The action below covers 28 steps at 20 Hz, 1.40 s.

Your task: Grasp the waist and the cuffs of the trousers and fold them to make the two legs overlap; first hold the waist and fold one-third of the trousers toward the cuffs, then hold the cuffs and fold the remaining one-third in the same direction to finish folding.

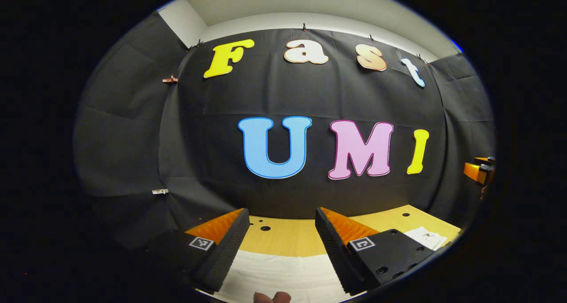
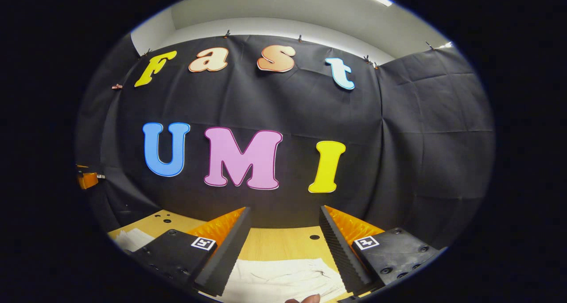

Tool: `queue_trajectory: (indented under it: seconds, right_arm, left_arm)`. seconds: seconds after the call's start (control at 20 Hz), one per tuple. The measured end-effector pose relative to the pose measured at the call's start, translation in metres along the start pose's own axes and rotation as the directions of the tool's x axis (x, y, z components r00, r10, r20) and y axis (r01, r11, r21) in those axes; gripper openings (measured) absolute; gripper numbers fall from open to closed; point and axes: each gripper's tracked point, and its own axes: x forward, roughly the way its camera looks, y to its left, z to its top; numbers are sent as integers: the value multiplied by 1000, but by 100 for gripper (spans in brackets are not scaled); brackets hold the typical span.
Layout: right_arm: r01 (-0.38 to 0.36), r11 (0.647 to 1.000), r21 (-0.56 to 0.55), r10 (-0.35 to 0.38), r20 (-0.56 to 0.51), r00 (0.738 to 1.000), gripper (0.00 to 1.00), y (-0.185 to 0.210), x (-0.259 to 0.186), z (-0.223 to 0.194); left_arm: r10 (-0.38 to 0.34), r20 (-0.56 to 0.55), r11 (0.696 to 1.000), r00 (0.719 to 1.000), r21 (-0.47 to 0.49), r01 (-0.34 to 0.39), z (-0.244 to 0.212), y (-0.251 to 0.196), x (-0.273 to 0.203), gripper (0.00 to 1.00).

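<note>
Fingertips of a hand show at the bottom edge of the left gripper view, just below the trousers. Left gripper hangs above the pale cloth with its jaws wide apart, gripping nothing. Beneath it the trousers lie flat on the table, which carries several small holes. A white sheet rests on the table at far right. At the right edge, a part of the other gripper shows, its state unreadable from here.

Right gripper view: another fingertip at the bottom edge, then the right gripper, jaws likewise wide and empty, above a creased, bunched part of the trousers. Whether this is waist or cuffs cannot be told. Table continues behind; white sheet at left.

Handling judgement: cloth appears light, soft and limp; it will sag and drag when lifted. Grip hemmed edges, pinching both layers. No containers are present.
</note>
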Motion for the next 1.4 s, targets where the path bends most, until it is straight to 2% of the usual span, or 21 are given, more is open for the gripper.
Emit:
queue_trajectory:
  seconds: [0.15, 0.3, 0.4, 0.45, 0.5, 0.55, 0.65, 0.7, 0.8, 0.9, 1.1, 1.15, 1.2, 1.3, 1.4]
  right_arm:
    - [-3, 1000, -14, 2, -10, 1000, 97, -2, -2, -2]
    - [-5, 999, -39, 4, -27, 1000, 97, -3, -7, -9]
    - [-1, 999, -55, -2, -48, 999, 95, -5, -13, -17]
    - [2, 998, -60, -6, -60, 998, 97, -7, -16, -20]
    - [5, 998, -67, -10, -73, 997, 95, -8, -18, -25]
    - [6, 997, -76, -12, -84, 996, 96, -10, -21, -29]
    - [11, 994, -105, -22, -105, 994, 98, -14, -28, -37]
    - [13, 993, -115, -27, -119, 993, 98, -15, -31, -41]
    - [23, 993, -116, -39, -138, 990, 98, -19, -37, -45]
    - [36, 992, -118, -53, -143, 988, 98, -23, -43, -46]
    - [55, 987, -149, -77, -150, 986, 98, -29, -55, -47]
    - [59, 986, -157, -84, -154, 984, 98, -32, -57, -48]
    - [64, 985, -162, -90, -159, 983, 98, -35, -60, -49]
    - [75, 983, -169, -103, -165, 981, 98, -40, -64, -50]
    - [88, 982, -170, -117, -169, 979, 98, -46, -70, -51]
  left_arm:
    - [-35, -7, 999, 999, 23, 35, -8, 5, -6, 95]
    - [-42, -44, 988, 998, 147, 48, -29, 32, -12, 97]
    - [-54, -88, 966, 995, 248, 74, -50, 52, -18, 97]
    - [-58, -119, 949, 991, 303, 92, -62, 62, -22, 97]
    - [-64, -153, 923, 986, 367, 117, -79, 71, -27, 97]
    - [-73, -186, 885, 980, 440, 149, -93, 79, -32, 97]
    - [-99, -256, 781, 961, 579, 235, -128, 88, -41, 99]
    - [-122, -302, 731, 946, 617, 291, -145, 86, -42, 96]
    - [-151, -407, 641, 901, 653, 403, -190, 90, -57, 96]
    - [-150, -488, 538, 860, 689, 485, -224, 96, -67, 96]
    - [-135, -593, 324, 794, 731, 601, -283, 100, -76, 96]
    - [-131, -619, 281, 775, 726, 628, -297, 100, -80, 96]
    - [-131, -643, 260, 754, 712, 652, -308, 102, -84, 95]
    - [-118, -699, 271, 705, 661, 700, -333, 106, -93, 95]
    - [-87, -724, 260, 684, 647, 717, -343, 115, -93, 96]
